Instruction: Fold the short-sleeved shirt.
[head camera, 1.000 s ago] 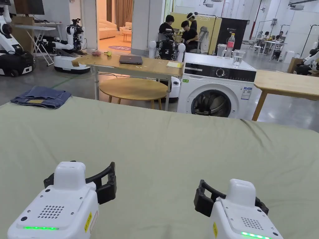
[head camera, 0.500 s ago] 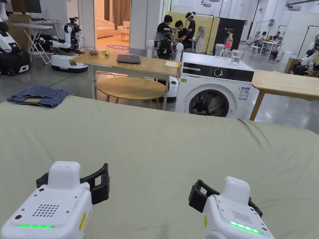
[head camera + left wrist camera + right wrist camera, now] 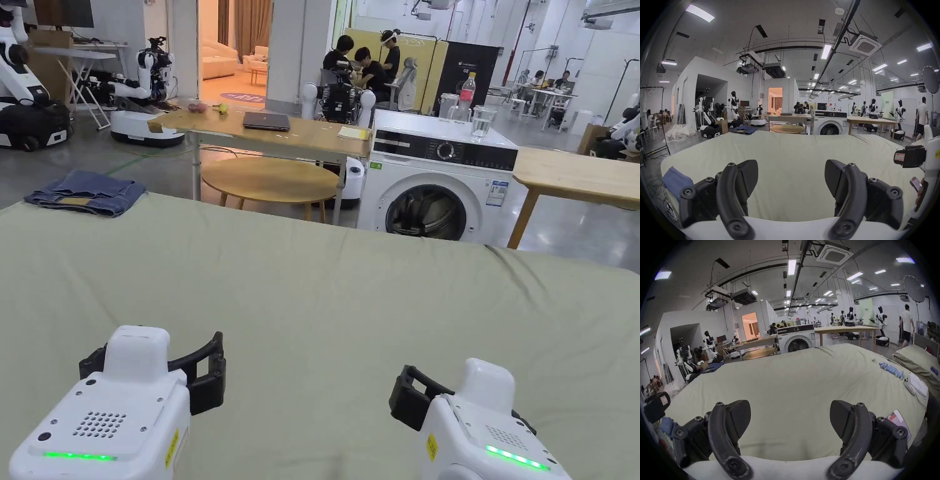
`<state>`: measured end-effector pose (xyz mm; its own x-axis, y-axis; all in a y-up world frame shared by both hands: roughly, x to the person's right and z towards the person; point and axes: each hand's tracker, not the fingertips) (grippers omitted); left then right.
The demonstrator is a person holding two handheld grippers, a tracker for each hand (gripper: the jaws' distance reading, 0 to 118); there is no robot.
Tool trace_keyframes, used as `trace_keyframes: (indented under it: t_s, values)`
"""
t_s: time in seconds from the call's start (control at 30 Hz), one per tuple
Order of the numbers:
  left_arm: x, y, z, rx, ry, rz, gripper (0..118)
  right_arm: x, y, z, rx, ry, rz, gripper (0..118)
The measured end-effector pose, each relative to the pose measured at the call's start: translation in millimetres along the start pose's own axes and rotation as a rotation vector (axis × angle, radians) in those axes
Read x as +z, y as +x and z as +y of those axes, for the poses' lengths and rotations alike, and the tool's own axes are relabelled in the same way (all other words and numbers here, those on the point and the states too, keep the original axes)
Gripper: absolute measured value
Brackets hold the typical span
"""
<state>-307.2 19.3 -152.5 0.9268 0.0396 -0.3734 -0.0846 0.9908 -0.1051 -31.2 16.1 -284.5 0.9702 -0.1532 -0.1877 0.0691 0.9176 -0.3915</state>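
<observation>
A wide bed under a pale green sheet point(image 3: 325, 281) lies in front of me. My left gripper point(image 3: 152, 353) hovers low over its near left part, jaws wide apart and empty point(image 3: 791, 177). My right gripper point(image 3: 465, 400) hovers at the near right, also open with nothing between its jaws point(image 3: 790, 415). A folded blue denim garment point(image 3: 84, 194) rests on the far left corner of the bed. A blue cloth point(image 3: 675, 180) lies at the bed's near left edge, beside my left gripper; I cannot tell what garment it is.
Beyond the bed stand a washing machine point(image 3: 437, 181), a round wooden table point(image 3: 269, 178) and long wooden tables point(image 3: 575, 172). On the bed's right side lie a blue plastic bottle point(image 3: 891, 370), a phone point(image 3: 914, 386) and pillows point(image 3: 916, 360). People and robots are farther back.
The head camera has swung slightly. Both grippers stay open, low over the sheet, in about the same place.
</observation>
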Motion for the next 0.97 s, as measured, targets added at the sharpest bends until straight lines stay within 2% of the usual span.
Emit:
trace_keyframes:
  t_s: [0.87, 0.97]
  values:
    - [-20, -3, -1, -0.099, -0.042, -0.005, 85, -10, -5, 4, 0.095, 0.060, -0.059, 101]
    - [-19, -3, -1, -0.105, -0.041, -0.010, 85, -13, 0, 6, 0.088, 0.030, -0.028, 101]
